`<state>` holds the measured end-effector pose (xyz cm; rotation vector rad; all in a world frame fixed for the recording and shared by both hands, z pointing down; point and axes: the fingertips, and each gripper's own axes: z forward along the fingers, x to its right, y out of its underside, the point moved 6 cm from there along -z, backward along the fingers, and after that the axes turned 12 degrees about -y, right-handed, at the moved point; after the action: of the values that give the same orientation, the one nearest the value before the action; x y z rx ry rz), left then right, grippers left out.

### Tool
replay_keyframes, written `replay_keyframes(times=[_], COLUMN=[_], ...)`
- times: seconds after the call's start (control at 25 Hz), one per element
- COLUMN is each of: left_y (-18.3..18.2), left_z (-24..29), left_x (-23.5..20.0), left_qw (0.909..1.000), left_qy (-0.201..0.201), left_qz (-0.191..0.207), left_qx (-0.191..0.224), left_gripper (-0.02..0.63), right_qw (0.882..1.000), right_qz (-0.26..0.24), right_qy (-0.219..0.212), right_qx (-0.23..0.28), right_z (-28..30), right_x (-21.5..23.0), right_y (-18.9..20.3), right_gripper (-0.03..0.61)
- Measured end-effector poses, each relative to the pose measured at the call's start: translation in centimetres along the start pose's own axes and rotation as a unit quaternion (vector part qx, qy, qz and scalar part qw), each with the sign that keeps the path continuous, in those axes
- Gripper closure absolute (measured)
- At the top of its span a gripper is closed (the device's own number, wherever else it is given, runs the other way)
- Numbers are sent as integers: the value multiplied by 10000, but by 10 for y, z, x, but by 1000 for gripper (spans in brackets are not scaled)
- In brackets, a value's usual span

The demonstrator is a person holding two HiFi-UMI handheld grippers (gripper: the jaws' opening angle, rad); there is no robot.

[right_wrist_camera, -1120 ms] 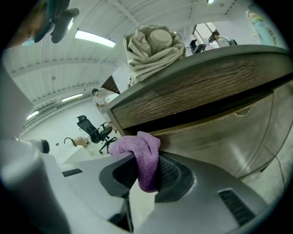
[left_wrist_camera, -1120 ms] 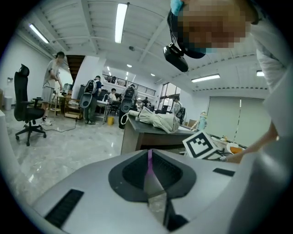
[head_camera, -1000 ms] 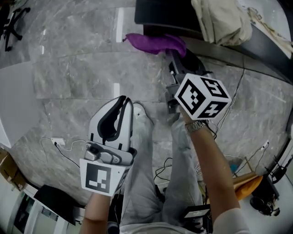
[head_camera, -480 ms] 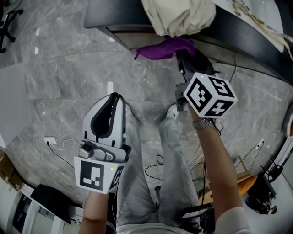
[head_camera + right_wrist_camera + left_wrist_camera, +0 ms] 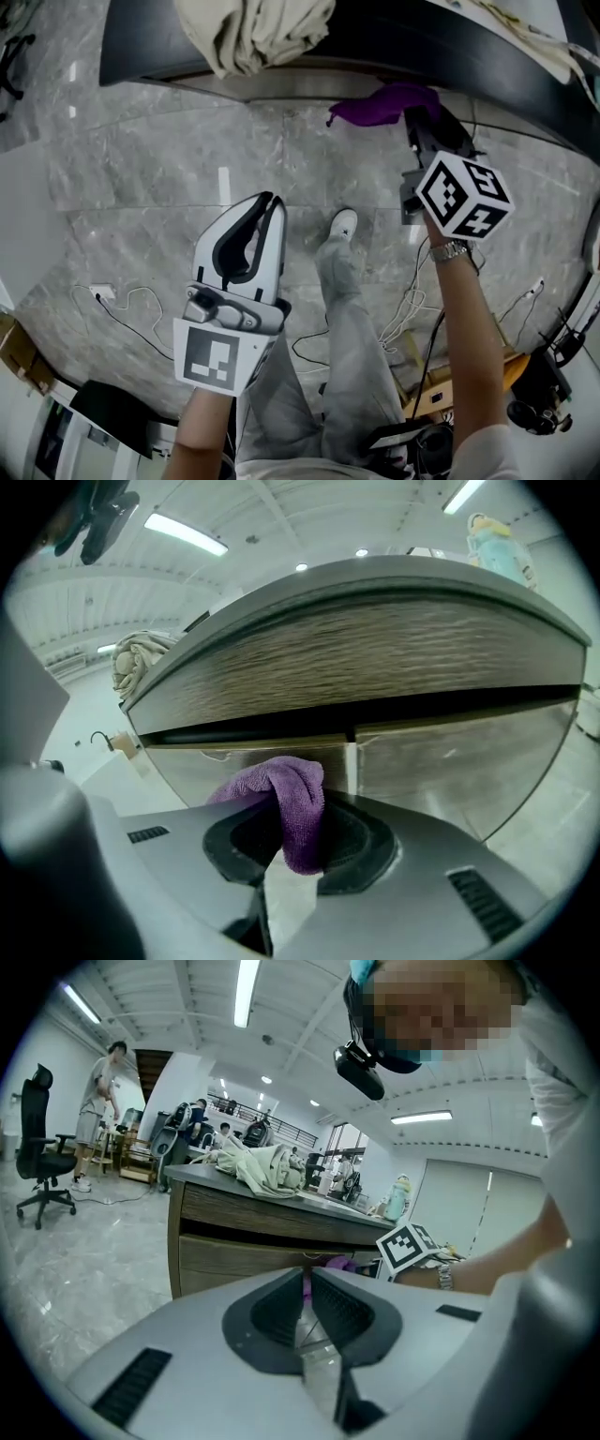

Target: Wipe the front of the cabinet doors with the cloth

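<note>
Two grippers, one job in hand: the right gripper [image 5: 298,855] stood clamped on a folded purple microfibre cloth [image 5: 298,803], which bulged up from between its jaws and hung just short of, or perhaps against, the pale wood-grain cabinet doors [image 5: 450,761]; neither view settled whether fabric met wood. The cloth sat close to the vertical seam [image 5: 352,761] where the two doors met, below the dark gap under the broad wood-grain drawer front [image 5: 356,658]; seen from above, it was tucked beneath the overhang of the dark countertop [image 5: 141,47]. The left gripper [image 5: 266,199], its white jaws pressed together on nothing, was held out over the grey marble floor [image 5: 141,159], well apart from the cabinet. A crumpled beige garment [image 5: 253,33] lay heaped on the countertop; loose cables [image 5: 122,300] trailed across the floor near the person's white shoe [image 5: 343,223]. By the look of it this was the approach, with the wiping itself not yet under way; the next move would call for pressing the cloth flat against a door front and sweeping it across the panel. The grip would have to stay firm so the fabric would not slip out, and the hard jaw tips would need keeping off the wood.
</note>
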<state>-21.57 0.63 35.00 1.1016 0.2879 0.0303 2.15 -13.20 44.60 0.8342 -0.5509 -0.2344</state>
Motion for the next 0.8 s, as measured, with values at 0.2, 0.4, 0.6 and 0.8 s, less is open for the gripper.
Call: replay_keyframes(times=[0.2,0.4,0.6,0.8], left_y=[-4,-2,5,11], left_z=[-4,-16,-32,-41], left_x=[-15,-48,-85,-124], left_qw=[9999,9999,9997,9993], left_qy=[-42,-105,9,37], left_qz=[95,135,109,179], left_qx=[21,20,-204,-325], left_gripper=[581,581,581,581], right_qw=[9976,9971,9969,9942], right_qz=[166,378,489,484], right_qy=[659,649,27,-474], right_qx=[148,-124,-611,-837], right_z=[-22,-12,41,107], right_x=[25,-11,-95,-171], right_y=[1,34,75,96], right_gripper=[495,495,495,496])
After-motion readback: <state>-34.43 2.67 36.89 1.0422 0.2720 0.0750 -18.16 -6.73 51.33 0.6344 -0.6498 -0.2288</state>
